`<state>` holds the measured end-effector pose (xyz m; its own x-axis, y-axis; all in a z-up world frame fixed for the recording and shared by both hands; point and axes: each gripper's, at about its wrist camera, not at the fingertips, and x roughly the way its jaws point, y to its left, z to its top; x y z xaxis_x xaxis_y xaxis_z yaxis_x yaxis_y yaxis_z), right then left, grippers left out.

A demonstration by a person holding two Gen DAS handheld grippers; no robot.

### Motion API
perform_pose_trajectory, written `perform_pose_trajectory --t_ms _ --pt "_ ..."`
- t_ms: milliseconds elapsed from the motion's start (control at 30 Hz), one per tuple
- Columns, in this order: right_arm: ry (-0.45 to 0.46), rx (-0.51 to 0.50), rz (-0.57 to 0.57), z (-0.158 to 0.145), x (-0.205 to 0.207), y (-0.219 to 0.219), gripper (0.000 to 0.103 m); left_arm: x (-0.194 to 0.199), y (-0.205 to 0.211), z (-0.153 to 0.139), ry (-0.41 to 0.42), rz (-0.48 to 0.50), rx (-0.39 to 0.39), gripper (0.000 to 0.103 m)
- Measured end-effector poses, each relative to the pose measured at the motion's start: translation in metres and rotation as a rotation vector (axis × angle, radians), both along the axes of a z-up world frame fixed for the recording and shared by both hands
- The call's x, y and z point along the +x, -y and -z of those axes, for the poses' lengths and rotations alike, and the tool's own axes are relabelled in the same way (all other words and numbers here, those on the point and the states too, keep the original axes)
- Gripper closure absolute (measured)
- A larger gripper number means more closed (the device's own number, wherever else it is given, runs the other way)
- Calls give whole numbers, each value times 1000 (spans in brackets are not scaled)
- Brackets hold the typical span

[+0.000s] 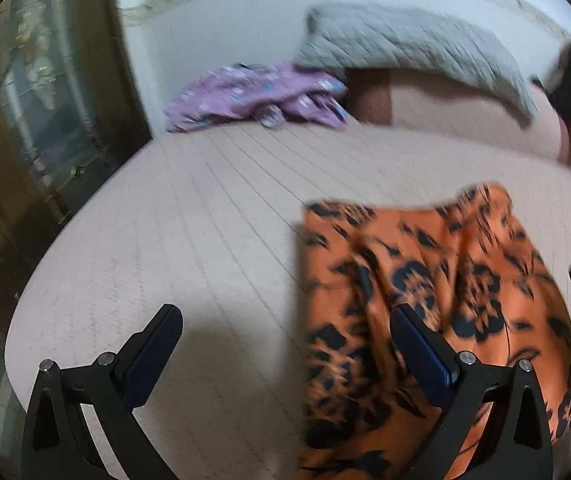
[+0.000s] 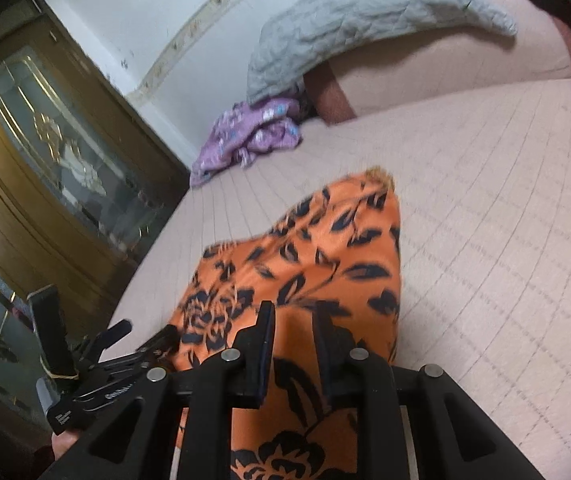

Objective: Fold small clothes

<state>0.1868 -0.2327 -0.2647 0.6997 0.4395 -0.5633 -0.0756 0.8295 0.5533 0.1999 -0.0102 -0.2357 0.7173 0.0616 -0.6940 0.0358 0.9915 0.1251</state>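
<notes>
Over the bed (image 1: 205, 208), left tool (image 1: 285, 332) gapes, angled down.

Clothes and bedding laid out across a quilted pink bedspread (image 1: 213, 216).

An orange garment with a black floral print (image 1: 425, 280) lies on the near part of the bed. Far behind it, a crumpled purple printed garment (image 1: 257, 96) sits near the white wall (image 1: 225, 12), just left of a grey quilted pillow (image 1: 413, 52). A brown wooden cabinet with glass doors (image 2: 57, 152) stands left of the bed.
</notes>
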Motion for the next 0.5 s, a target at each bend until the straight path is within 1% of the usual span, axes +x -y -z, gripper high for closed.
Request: perform_pose_trajectory --t_ms 67,133,167,200,233,267,333,400,500 --pt "-9 12 22 1 2 6 81 3 -5 3 -9 -34 33 0" --pt "-60 29 27 10 8 9 81 11 -7 18 -84 -43 67 0" --pt "-105 41 18 18 13 9 81 16 -6 31 -156 -28 80 0" --pt "-146 48 3 27 18 7 78 19 -4 38 -196 -28 87 0" --pt "-148 47 3 28 19 6 79 20 -7 40 -208 -40 67 0" --pt "-138 42 5 27 19 5 78 20 -12 37 -204 -43 25 0" --pt "-129 25 1 23 19 3 78 20 -14 35 -206 -45 8 0" --pt "-126 34 5 22 17 4 78 17 -12 31 -188 -46 16 0" --pt "-100 75 21 17 13 10 76 7 -6 18 -101 -24 53 0"
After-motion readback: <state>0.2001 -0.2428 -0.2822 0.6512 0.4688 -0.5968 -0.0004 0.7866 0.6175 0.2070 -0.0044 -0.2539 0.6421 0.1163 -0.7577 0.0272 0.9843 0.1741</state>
